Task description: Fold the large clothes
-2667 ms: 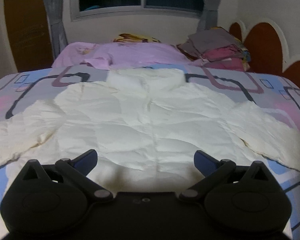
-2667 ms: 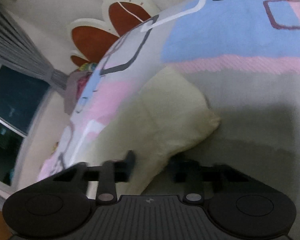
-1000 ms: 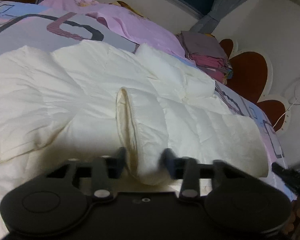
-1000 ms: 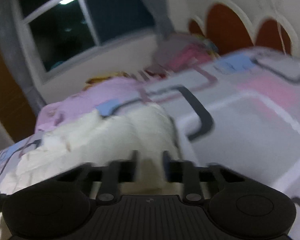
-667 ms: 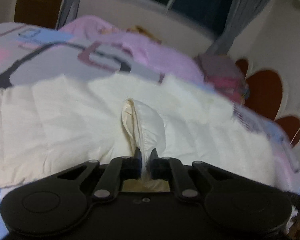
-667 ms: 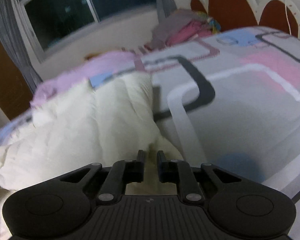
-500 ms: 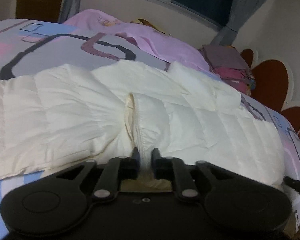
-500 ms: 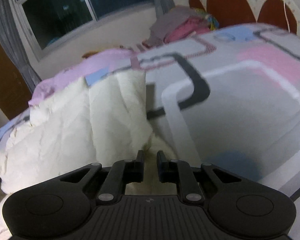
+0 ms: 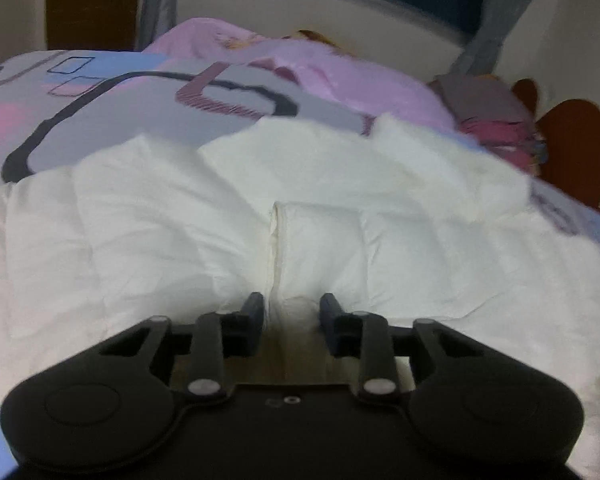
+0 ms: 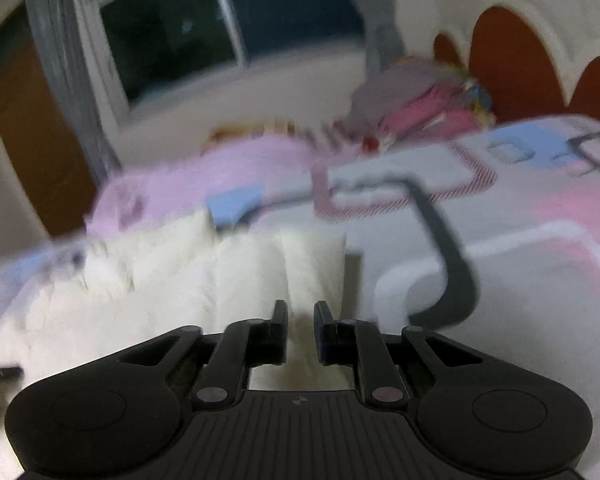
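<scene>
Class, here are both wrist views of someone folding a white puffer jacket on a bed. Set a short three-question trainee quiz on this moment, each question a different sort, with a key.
1. True or false: the white puffer jacket lies on a bare wooden floor.
2. Multiple choice: what is between the fingers of the right gripper? A) a pink pillow B) white jacket fabric C) nothing
3. Short answer: which part of the jacket lies across its body, in front of the left gripper?

Key
1. False: it lies on the patterned bedspread.
2. B
3. A sleeve, folded in over the body; the left jaws are opening around its cuff end.
</scene>
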The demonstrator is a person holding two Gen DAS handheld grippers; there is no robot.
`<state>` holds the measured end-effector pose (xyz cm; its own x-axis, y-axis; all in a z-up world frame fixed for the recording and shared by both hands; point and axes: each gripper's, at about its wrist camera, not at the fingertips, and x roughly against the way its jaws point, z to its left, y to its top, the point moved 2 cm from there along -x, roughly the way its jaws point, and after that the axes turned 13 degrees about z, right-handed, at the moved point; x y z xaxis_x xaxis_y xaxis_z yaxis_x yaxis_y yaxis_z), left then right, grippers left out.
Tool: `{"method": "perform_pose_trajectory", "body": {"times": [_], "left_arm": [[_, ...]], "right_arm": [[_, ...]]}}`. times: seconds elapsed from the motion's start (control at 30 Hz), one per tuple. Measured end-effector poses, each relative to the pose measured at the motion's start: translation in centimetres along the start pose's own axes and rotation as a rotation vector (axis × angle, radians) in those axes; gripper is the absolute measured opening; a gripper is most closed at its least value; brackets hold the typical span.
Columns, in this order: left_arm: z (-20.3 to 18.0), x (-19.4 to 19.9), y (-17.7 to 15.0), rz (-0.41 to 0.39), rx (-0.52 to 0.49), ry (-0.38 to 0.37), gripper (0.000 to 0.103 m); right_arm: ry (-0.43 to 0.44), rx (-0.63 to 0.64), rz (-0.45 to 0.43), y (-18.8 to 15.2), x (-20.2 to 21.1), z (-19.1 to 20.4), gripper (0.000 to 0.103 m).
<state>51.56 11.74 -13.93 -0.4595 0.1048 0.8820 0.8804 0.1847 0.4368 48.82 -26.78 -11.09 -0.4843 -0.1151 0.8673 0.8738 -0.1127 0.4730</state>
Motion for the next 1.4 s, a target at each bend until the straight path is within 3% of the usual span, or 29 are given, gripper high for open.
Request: {"method": "perform_pose_trajectory", "body": {"times": [0.07, 0.17, 0.27, 0.3, 0.33, 0.37, 0.4, 0.43, 0.47, 0.53, 0.57, 0.6, 0.67, 0.7, 0.8, 0.87, 0.93, 1.03, 1.13, 1.2, 1.23, 1.4], "left_arm": [[0.0, -0.2, -0.6, -0.009, 0.006, 0.021, 0.027], [0.2, 1.0, -0.5, -0.019, 0.015, 0.037, 0.03], [-1.1, 4.7, -0.5, -0.182, -0.027, 0.133, 0.061], [-2.1, 5.3, -0.2, -0.215, -0.052, 0.113, 0.072], [-3.3, 5.4, 0.3, -0.224, -0.082, 0.077, 0.072], [-4.8, 5.3, 1.0, -0.224, -0.115, 0.042, 0.072], [-6.3, 4.9, 1.5, -0.217, -0.148, 0.012, 0.072], [-8.0, 4.3, 2.1, -0.206, -0.185, -0.014, 0.071], [-9.3, 3.6, 2.5, -0.195, -0.216, -0.028, 0.071], [-11.0, 1.5, 3.2, -0.159, -0.26, -0.001, 0.071], [-10.9, 0.4, 3.5, -0.136, -0.255, 0.017, 0.071], [-10.2, -0.8, 3.7, -0.104, -0.233, 0.056, 0.07], [-8.1, -2.6, 3.2, -0.065, -0.227, 0.11, 0.072], [-7.3, -3.2, 2.8, -0.057, -0.225, 0.097, 0.074], [-6.9, -3.0, 2.3, -0.068, -0.232, 0.092, 0.074], [-7.2, -1.6, 2.4, -0.08, -0.216, 0.109, 0.07], [-7.7, 1.3, 1.7, -0.145, -0.229, 0.087, 0.077], [-8.3, 4.0, -0.1, -0.187, -0.221, 0.029, 0.08], [-9.5, 3.5, -1.1, -0.153, -0.24, 0.015, 0.08], [-9.6, 1.6, -1.7, -0.076, -0.234, 0.053, 0.08], [-9.4, 0.4, -2.0, -0.027, -0.23, 0.063, 0.082], [-8.5, -0.2, -2.0, -0.012, -0.217, 0.057, 0.084]], "right_arm": [[-0.016, 0.024, -0.004, -0.5, -1.3, -0.4, 0.014], [-0.019, 0.038, -0.023, 0.3, 0.7, -0.5, 0.015], [-0.01, 0.037, -0.137, 1.4, 3.4, -1.1, 0.015], [0.003, 0.041, -0.158, 2.2, 3.8, -0.8, 0.015], [0.025, 0.047, -0.162, 3.0, 3.7, -0.2, 0.015], [0.039, 0.061, -0.159, 4.0, 3.3, 0.6, 0.025], [0.048, 0.083, -0.162, 4.9, 2.9, 1.7, 0.057], [0.053, 0.106, -0.166, 5.4, 2.3, 2.5, 0.07], [0.054, 0.135, -0.159, 5.9, 1.5, 3.3, 0.074], [0.044, 0.157, -0.106, 6.9, -0.6, 3.8, 0.067], [0.013, 0.153, -0.079, 7.1, -1.7, 3.4, 0.053], [-0.017, 0.137, -0.054, 7.3, -2.7, 2.7, 0.05], [-0.018, 0.099, -0.004, 7.1, -4.9, 0.6, 0.053], [0.001, 0.075, 0.021, 6.9, -5.8, -0.2, 0.065], [-0.027, 0.111, 0.005, 6.6, -5.6, 0.0, 0.066], [-0.045, 0.076, -0.031, 6.7, -3.8, 0.2, 0.066], [-0.037, 0.076, -0.131, 6.0, 0.0, 0.6, 0.066], [0.028, 0.121, -0.159, 3.6, 3.8, 2.4, 0.066], [0.042, 0.151, -0.09, 1.0, 3.9, 4.2, 0.065], [-0.075, 0.183, 0.023, -0.4, 1.4, 4.8, 0.065], [-0.079, 0.173, 0.06, -1.0, 0.2, 4.6, 0.066], [-0.081, 0.115, 0.046, -0.7, 0.6, 4.5, 0.066]]}}
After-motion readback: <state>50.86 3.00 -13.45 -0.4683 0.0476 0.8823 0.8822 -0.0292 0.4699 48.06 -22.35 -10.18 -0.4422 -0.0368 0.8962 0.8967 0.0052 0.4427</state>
